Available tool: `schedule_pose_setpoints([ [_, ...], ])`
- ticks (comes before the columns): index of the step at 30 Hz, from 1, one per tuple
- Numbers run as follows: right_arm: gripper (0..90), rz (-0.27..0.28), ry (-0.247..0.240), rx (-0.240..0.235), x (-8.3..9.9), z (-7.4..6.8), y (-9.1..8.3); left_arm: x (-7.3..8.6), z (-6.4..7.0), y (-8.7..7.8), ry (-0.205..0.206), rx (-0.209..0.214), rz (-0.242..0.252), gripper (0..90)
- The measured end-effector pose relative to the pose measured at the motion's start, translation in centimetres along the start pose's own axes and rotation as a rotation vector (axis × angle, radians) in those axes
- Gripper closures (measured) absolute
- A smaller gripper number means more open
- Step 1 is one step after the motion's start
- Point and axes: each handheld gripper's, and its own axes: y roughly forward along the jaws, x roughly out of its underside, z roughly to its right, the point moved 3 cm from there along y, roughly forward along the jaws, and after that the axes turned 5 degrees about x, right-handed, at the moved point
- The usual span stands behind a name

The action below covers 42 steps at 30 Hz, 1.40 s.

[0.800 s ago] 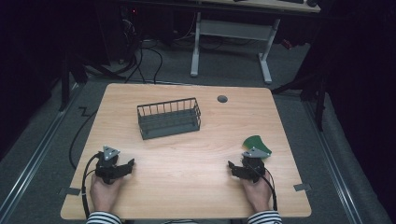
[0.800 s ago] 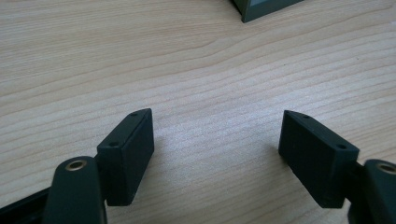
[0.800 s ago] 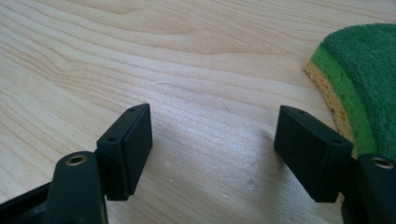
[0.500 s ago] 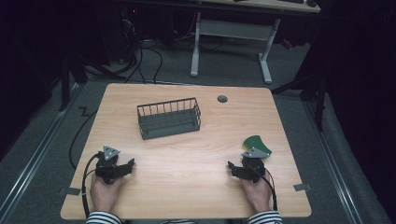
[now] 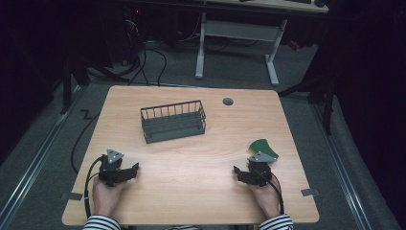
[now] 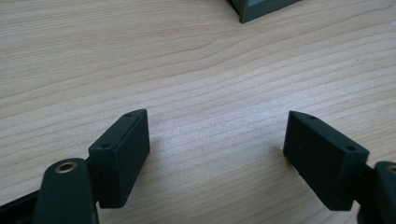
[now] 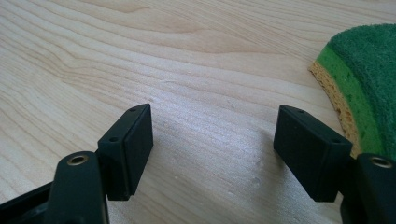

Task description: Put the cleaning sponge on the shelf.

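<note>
Nearest the person, both claws rest low on the desk (image 5: 191, 163), jaws spread wide and gripping nothing: the left claw (image 5: 135, 167) at the near left, the right claw (image 5: 236, 169) at the near right. Their pads (image 7: 135, 144) are flat, hard black blocks.

The sponge (image 5: 263, 148) lies just beside the right claw, on its outer, farther side, touching nothing else. It is a soft curved wedge: a coarse dark-green scouring face over a brighter green band and a porous yellow foam edge (image 7: 337, 100).

Risks, as I judge them: the sponge sits off to the side of the right claw's line, so a straight close would likely catch air or only nip the thin edge. Foam squashes, so a shallow pinch may let it slip or flop. Pressing down could skid it across the smooth wood-grain top toward the right edge.

Farther off, mid-desk, stands the basket (image 5: 173, 121), a dark wire box with thin upright bars and an open top. A held sponge could snag its rim. Beyond it sits a small grey round cap (image 5: 228, 101).
</note>
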Motion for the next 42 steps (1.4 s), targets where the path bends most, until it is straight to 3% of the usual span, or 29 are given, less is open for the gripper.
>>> schedule_pose_setpoints([
  [7, 29.6, 0.001, 0.0, -0.002, 0.0, 0.0, 0.0, 0.0, -0.1, -0.1, 0.009, 0.002, 0.007, 29.9],
  [12, 31.3, 0.004, 0.0, -0.002, 0.0, 0.0, 0.0, 0.1, -0.2, -0.3, -0.014, 0.02, 0.023, 32.6],
  [14, 38.3, -0.002, -0.003, -0.009, 0.0, 0.0, -0.2, 0.1, -0.2, -0.4, -0.014, 0.028, 0.028, 33.0],
  [20, 38.0, 0.001, -0.003, -0.004, 0.0, 0.0, -0.2, -0.1, 0.0, -0.6, -0.008, 0.043, 0.041, 35.4],
  [30, 42.5, 0.048, 0.063, -0.087, -0.7, 0.3, -1.2, -1.0, 0.7, -1.3, -0.001, 0.091, 0.051, 42.5],
  [34, 46.3, 0.04, 0.06, -0.114, -1.3, 0.3, -1.8, -1.7, 0.9, -1.9, -0.03, 0.105, 0.058, 43.5],
  [38, 48.2, 0.048, 0.022, -0.126, -2.6, 0.1, -2.5, -2.5, 0.9, -2.2, -0.06, 0.139, 0.046, 43.1],
  [42, 49.3, 0.061, 0.012, -0.143, -4.5, -0.4, -2.5, -3.8, 1.0, -2.9, -0.048, 0.139, 0.054, 42.5],
])
